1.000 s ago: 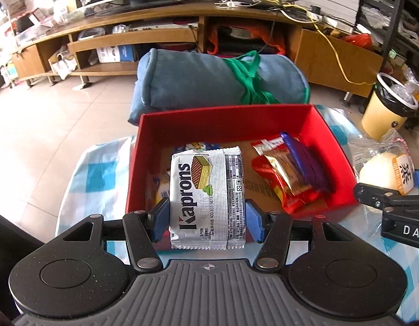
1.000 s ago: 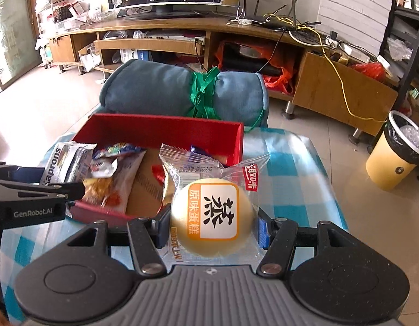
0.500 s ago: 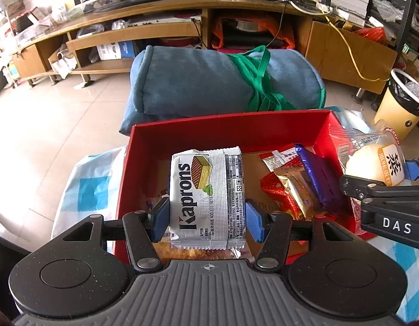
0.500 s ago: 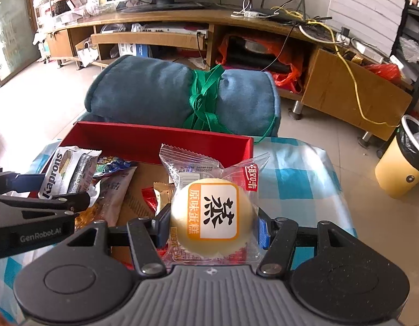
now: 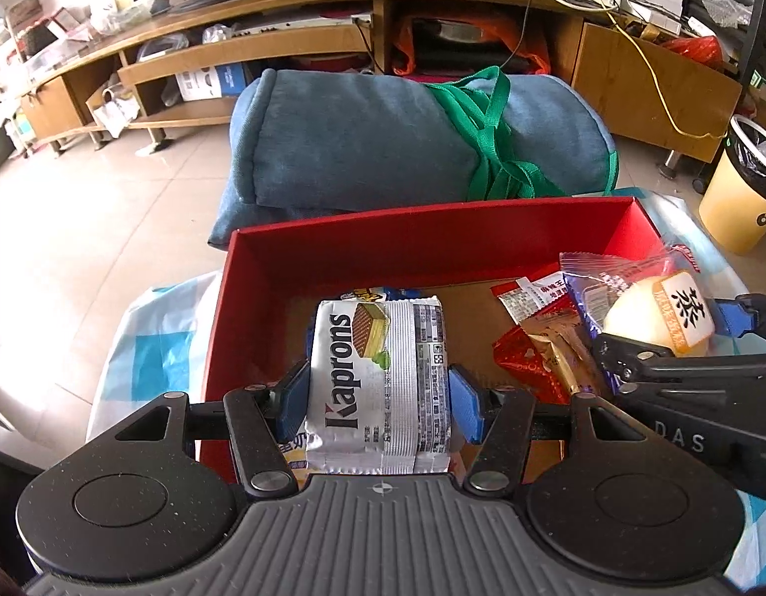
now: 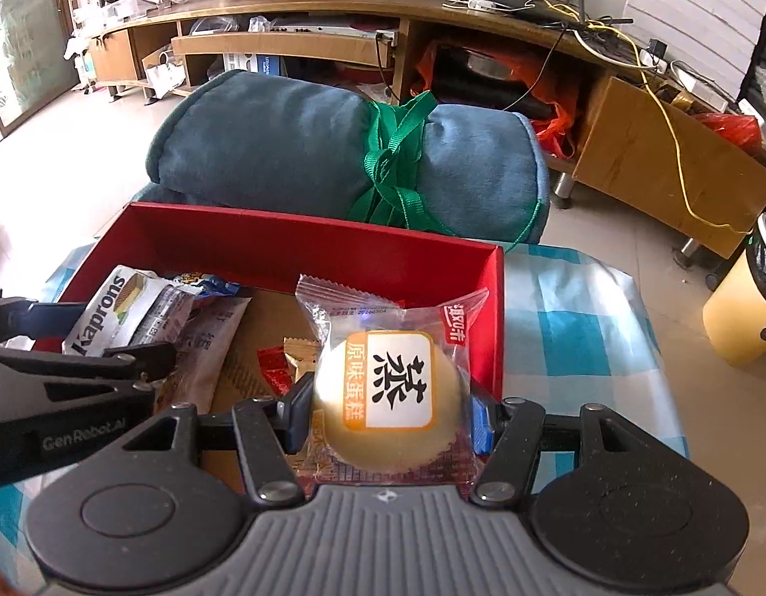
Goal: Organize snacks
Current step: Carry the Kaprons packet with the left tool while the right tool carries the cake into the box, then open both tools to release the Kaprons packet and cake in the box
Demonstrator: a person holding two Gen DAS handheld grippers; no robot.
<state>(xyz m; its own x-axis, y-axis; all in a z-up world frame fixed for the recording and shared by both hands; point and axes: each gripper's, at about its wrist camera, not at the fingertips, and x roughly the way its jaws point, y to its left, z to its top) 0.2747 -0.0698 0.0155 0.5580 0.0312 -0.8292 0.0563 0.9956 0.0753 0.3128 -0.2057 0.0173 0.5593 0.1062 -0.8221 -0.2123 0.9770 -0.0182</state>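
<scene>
My left gripper (image 5: pixel 378 405) is shut on a silver Kaprons wafer pack (image 5: pixel 378 382) and holds it over the left part of the red box (image 5: pixel 432 243). My right gripper (image 6: pixel 390 414) is shut on a wrapped round steamed cake (image 6: pixel 388 397) and holds it over the box's right part (image 6: pixel 308 248). The cake also shows in the left wrist view (image 5: pixel 656 318), and the wafer pack in the right wrist view (image 6: pixel 119 313). Red and gold snack packets (image 5: pixel 542 347) lie on the box floor.
The box stands on a blue and white checked tablecloth (image 6: pixel 572 328). A rolled blue blanket (image 5: pixel 408 144) tied with green straps lies just behind it. A yellow waste bin (image 6: pixel 745 313) stands on the floor at the right. A wooden TV cabinet (image 6: pixel 383 25) lines the back.
Both grippers have moved forward with their snacks, from the box's near edge to over its inside. The cake has come in over the right side of the box.
</scene>
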